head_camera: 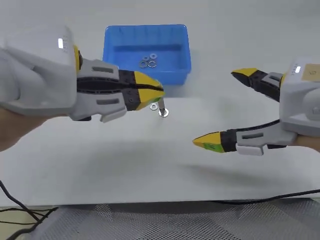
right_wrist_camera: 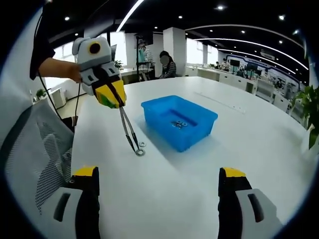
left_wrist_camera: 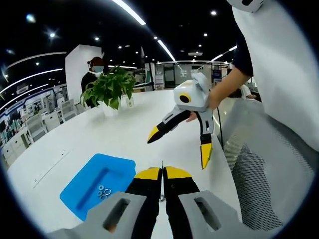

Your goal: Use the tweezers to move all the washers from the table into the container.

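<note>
Because the washer at the tips of the tweezers, just near of the blue container, looks thin, light and slippery, I'd nip across its rim, left gripper clamped on the tweezers, right gripper wide and empty.

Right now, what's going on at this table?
A person holds a tool in each hand. The left tool is shut on tweezers, whose tips are down at a washer on the white table. Several washers already lie in the blue container. The right tool hangs open beside, holding nothing.
</note>
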`<state>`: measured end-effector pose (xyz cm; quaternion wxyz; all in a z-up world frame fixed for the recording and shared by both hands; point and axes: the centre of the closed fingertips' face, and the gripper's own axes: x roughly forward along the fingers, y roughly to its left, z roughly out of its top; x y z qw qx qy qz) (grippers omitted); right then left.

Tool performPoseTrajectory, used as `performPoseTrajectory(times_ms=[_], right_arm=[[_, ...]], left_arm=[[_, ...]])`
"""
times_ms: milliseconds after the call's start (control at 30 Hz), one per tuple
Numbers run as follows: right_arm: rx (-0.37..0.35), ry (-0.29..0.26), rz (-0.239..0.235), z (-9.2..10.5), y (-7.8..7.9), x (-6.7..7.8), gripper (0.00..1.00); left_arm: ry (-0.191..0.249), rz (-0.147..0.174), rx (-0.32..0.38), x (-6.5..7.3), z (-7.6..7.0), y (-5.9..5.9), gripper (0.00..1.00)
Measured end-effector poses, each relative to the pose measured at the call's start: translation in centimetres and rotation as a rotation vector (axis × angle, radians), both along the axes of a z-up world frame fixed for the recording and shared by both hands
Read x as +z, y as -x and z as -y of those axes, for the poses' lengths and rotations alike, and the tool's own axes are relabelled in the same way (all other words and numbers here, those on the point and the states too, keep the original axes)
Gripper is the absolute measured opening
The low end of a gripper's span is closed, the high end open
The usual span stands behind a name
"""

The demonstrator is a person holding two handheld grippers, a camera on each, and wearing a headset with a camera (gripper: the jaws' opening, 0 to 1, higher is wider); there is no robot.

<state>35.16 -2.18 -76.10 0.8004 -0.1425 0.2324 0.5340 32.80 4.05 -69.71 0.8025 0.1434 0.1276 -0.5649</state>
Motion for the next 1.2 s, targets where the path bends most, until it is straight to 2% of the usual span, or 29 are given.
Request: performPoseTrajectory(times_ms=[67,100,167,300,367,433,667,767,800,867,1000,1100,1200], right_arm=[[-0.006,-0.003,-0.003,0.1,0.0,0.0,1.00],[-0.007,-0.004,-0.005,0.1,0.0,-0.1,1.00],[-0.010,-0.004,-0.009,0.2,0.0,-0.2,1.00],[-0.010,-0.001,-0.019,0.3,0.1,-0.4,1.00],[-0.009,-0.003,-0.022,0.2,0.2,-0.3,1.00],[-0.011,-0.013,-0.025,-0.1,0.1,-0.2,1.00],[0.036,-0.027,-0.039,-1.7,0.6,0.0,0.99],[0.074,0.012,-0.066,-1.9,1.2,-1.0,0.95],[0.083,0.040,-0.074,-1.8,1.3,-1.6,0.92],[0.095,0.053,-0.088,-1.8,1.5,-2.0,0.84],[0.121,0.015,-0.102,-2.8,1.7,-1.4,0.73],[0.144,-0.007,-0.100,-3.9,1.6,-1.0,0.68],[0.169,-0.030,-0.097,-4.9,1.6,-0.6,0.59]], left_arm=[[-0.001,0.001,0.000,-0.1,0.0,-0.1,0.04],[0.014,-0.007,0.003,0.0,0.1,-0.1,0.04],[0.009,-0.004,0.004,0.0,0.0,-0.2,0.04],[0.012,-0.020,0.003,0.0,0.1,-0.3,0.04],[0.002,-0.028,0.001,0.1,0.0,-0.4,0.04],[-0.002,-0.055,-0.008,0.0,-0.1,-0.3,0.04],[-0.034,-0.079,-0.022,-0.2,-0.4,-0.3,0.04],[-0.040,-0.102,-0.038,-0.3,-0.3,-0.4,0.04],[-0.046,-0.108,-0.042,-0.3,-0.3,-0.5,0.04],[-0.068,-0.117,-0.053,-0.2,0.0,-0.6,0.04],[-0.102,-0.111,-0.080,-0.3,0.1,-0.6,0.04],[-0.100,-0.120,-0.091,-0.3,0.1,-0.6,0.04],[-0.099,-0.121,-0.094,-0.3,0.2,-0.6,0.04]])
